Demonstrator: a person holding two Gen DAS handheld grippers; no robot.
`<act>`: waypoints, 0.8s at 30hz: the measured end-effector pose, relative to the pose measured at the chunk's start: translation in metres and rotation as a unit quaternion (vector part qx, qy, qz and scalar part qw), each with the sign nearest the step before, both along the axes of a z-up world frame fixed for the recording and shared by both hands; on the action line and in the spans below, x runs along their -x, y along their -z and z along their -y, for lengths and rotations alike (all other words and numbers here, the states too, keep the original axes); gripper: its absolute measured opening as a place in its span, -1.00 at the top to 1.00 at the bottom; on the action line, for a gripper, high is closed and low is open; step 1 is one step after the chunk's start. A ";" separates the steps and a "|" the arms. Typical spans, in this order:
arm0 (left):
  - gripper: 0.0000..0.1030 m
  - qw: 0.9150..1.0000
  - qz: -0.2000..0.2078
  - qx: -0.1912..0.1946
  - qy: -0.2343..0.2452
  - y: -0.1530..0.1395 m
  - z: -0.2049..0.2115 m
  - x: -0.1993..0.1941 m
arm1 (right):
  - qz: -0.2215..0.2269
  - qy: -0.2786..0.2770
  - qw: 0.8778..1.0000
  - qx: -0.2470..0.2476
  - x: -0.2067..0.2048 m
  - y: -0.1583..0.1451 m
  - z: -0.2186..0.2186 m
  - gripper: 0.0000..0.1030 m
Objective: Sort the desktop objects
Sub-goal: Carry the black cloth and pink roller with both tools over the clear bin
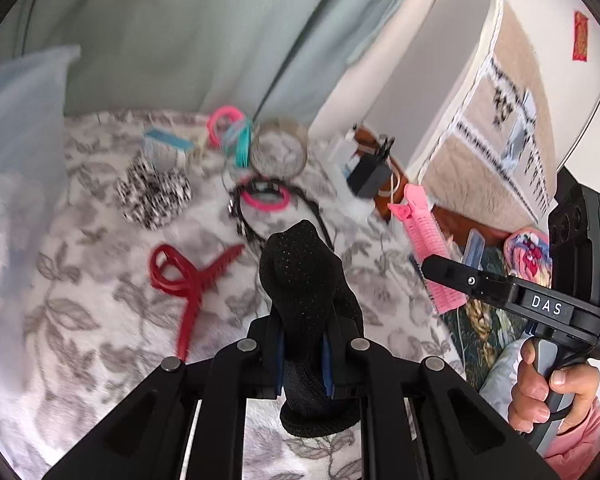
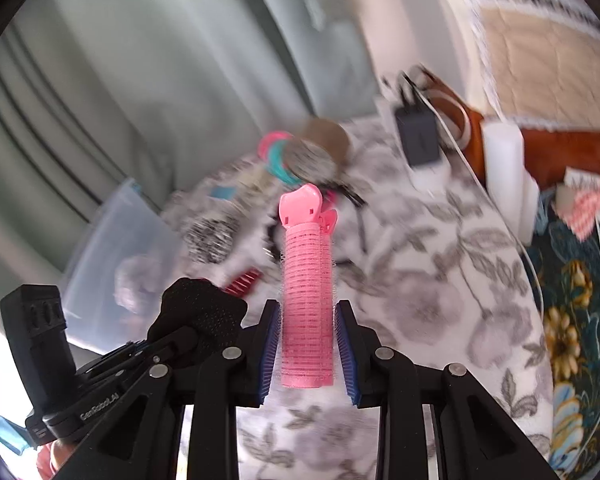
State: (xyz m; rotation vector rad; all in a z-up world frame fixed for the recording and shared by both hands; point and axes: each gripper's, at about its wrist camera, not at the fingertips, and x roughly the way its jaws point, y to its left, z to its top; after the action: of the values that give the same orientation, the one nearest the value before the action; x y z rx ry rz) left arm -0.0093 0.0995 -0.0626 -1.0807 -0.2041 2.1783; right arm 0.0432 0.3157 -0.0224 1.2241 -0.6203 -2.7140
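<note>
A black glittery fabric band stands up between the blue pads of my left gripper, which is shut on it above the floral cloth. In the right wrist view the same band shows at lower left, clamped in the left gripper. A pink hair roller clip is held upright in my right gripper, shut on its lower half. From the left wrist view the roller and the right gripper appear at the right, with a hand on the handle.
On the cloth lie a red claw clip, a black-and-white scrunchie, a pink ring on a black headband, a clear round ring, pink and teal hair ties and a black charger. A translucent bin stands left.
</note>
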 end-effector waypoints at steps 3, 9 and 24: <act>0.72 0.999 -0.033 -0.018 -0.017 -0.020 0.020 -0.003 | -0.030 -0.016 0.999 -0.003 -0.002 -0.021 0.016 0.41; 0.72 0.992 -0.097 -0.047 -0.060 -0.062 0.064 -0.011 | -0.082 -0.060 0.995 -0.011 0.002 -0.061 0.054 0.41; 0.72 0.955 -0.185 -0.050 -0.227 -0.114 0.195 -0.018 | -0.182 -0.204 0.962 -0.023 0.036 -0.139 0.192 0.41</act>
State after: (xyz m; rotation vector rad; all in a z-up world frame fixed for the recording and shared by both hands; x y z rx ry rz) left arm 0.0091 -0.0950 0.0515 -0.5866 -0.4189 2.6988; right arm 0.0077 0.1241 0.1166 0.7241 -0.2285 -2.5085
